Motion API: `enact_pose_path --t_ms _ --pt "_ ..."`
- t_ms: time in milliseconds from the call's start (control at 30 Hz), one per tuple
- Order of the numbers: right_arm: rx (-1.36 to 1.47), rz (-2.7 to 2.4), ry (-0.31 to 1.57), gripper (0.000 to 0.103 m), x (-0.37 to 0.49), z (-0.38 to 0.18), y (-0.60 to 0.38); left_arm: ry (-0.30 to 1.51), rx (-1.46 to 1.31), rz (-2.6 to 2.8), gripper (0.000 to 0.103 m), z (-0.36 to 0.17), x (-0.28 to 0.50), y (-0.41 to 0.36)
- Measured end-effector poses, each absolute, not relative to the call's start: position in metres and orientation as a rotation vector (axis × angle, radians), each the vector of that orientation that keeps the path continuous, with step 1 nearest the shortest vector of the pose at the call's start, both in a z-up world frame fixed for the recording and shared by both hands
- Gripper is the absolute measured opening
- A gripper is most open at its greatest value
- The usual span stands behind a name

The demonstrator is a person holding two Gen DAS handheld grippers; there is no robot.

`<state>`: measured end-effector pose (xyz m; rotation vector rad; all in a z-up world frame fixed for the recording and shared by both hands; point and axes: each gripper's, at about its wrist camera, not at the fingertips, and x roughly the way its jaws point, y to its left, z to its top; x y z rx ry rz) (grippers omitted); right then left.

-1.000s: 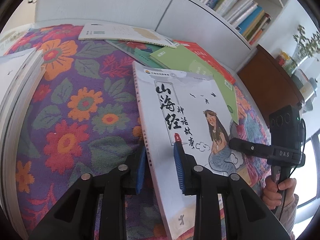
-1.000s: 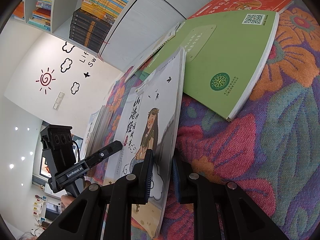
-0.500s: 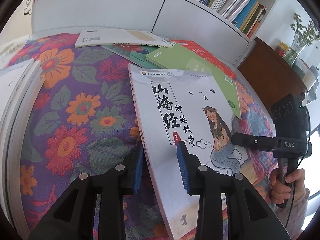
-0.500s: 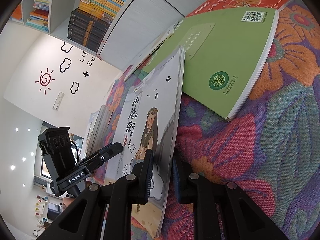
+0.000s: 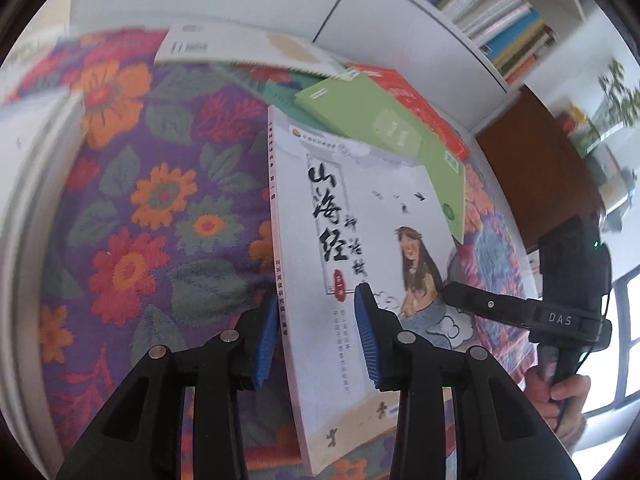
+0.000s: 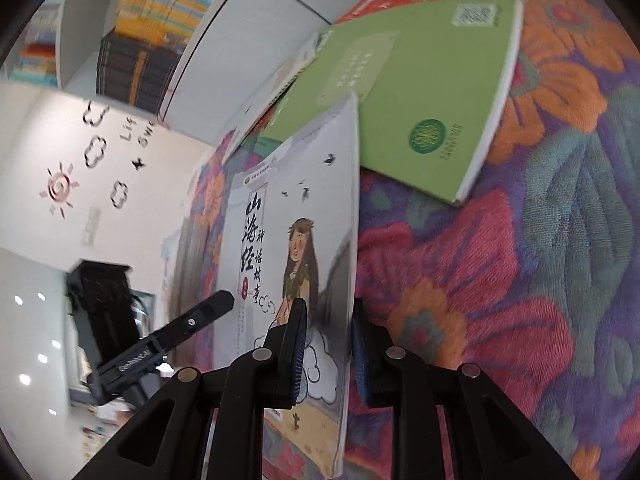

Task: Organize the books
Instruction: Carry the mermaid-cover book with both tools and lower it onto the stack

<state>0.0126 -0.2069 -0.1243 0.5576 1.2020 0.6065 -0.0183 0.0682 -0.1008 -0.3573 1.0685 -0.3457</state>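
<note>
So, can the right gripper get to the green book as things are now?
Probably not directly. The right gripper has the white book between its opening jaws, and that book stands in front of the green book. Once the white book is set down, nothing else appears to block it.

To my left the flowered tabletop [image 5: 132, 216] lies bare between the raised white book [image 5: 360, 248] and a stack of books [image 5: 28, 184] at the far left edge. Beyond, the green book [image 5: 384, 128], red book [image 5: 404, 92] and a white booklet [image 5: 240, 46] crowd the way toward the cabinet [image 5: 240, 4]. Right of the white book, cloth near me is free.
</note>
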Motion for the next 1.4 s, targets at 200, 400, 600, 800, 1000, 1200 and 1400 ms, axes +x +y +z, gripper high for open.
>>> enact_pose_path --t_ms 200,400,600,800,1000,1200,1400 --pt "0.517 0.590 1.165 0.022 -0.002 -0.096 -0.196 1.029 -0.291 -0.382 0.033 -0.062 -0.030 0.056" --pt "0.415 0.583 1.122 0.022 -0.016 -0.060 -0.175 0.988 -0.248 -0.399 0.033 -0.026 -0.038 0.066" --pt "0.310 0.606 1.081 0.022 -0.030 -0.032 -0.147 0.954 -0.227 -0.414 0.033 -0.002 -0.053 0.093" --pt "0.234 0.627 1.024 0.022 -0.039 -0.006 -0.106 0.905 -0.267 -0.395 0.033 0.013 -0.060 0.134" --pt "0.156 0.637 0.924 0.022 -0.052 0.022 -0.049 0.851 -0.278 -0.347 0.033 0.031 -0.068 0.192" --pt "0.094 0.684 0.857 0.022 -0.053 0.029 0.021 0.820 -0.313 -0.289 0.033 0.037 -0.073 0.256" --pt "0.038 0.724 0.844 0.022 -0.048 0.012 0.086 0.843 -0.407 -0.251 0.033 0.008 -0.071 0.318"
